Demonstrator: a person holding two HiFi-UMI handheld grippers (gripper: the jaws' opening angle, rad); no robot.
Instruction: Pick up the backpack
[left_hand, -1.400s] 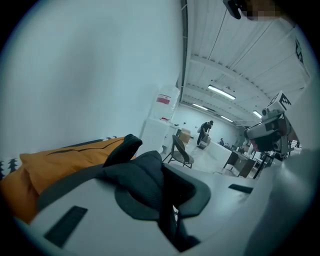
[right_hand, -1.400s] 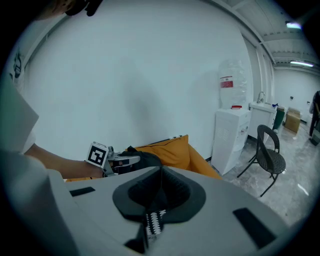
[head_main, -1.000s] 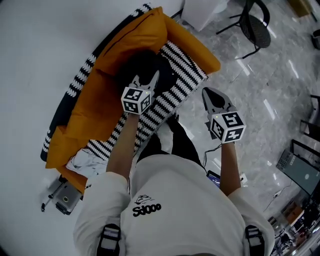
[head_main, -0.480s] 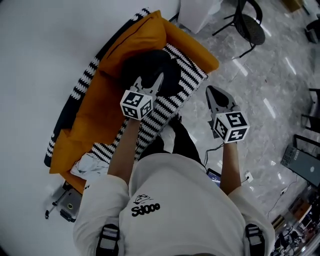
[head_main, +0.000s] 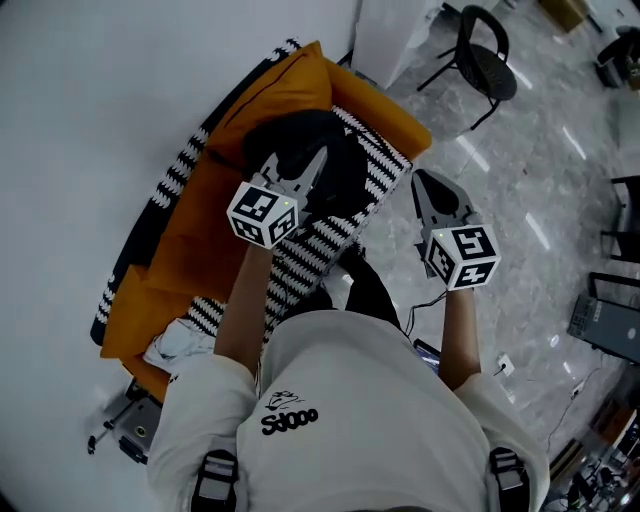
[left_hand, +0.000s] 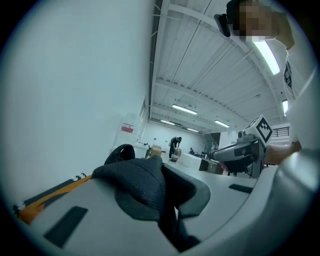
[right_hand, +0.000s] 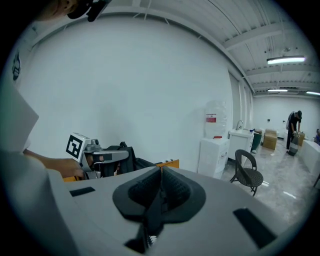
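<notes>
Begin at the left claw (head_main: 298, 165): read its jaws as closed on a fold of black, textured fabric, with a black loop showing just beyond the tips in the left gripper view. Treat that fabric as a top strap of the backpack (head_main: 345, 160), on the strength of the right gripper view, with the dark bag standing directly beside this claw. Place the grip point at the upper end of the backpack, with the bulk of the bag under the jaws and just beyond them, toward the wall (head_main: 100, 100). Locate the backpack over the seat of the sofa (head_main: 185, 240), above the striped blanket (head_main: 330, 235) and close to the orange back cushion (head_main: 290, 75). Judge its long axis as running from the back cushion toward the front edge of the seat, probably, given a dark mass with no clean outline in the head view. Note the right claw (right_hand: 161, 171) with jaws together on nothing, held off the front edge of the sofa, over the floor (head_main: 520, 180), to the right of the backpack and well apart from it. Count the left hand as the nearer and the loaded one; count the right as free. For the lift, pull upward along the line of the strap to keep the weight hanging straight below the jaws. Bring the right claw leftward to the near side of the bag only for added support.
</notes>
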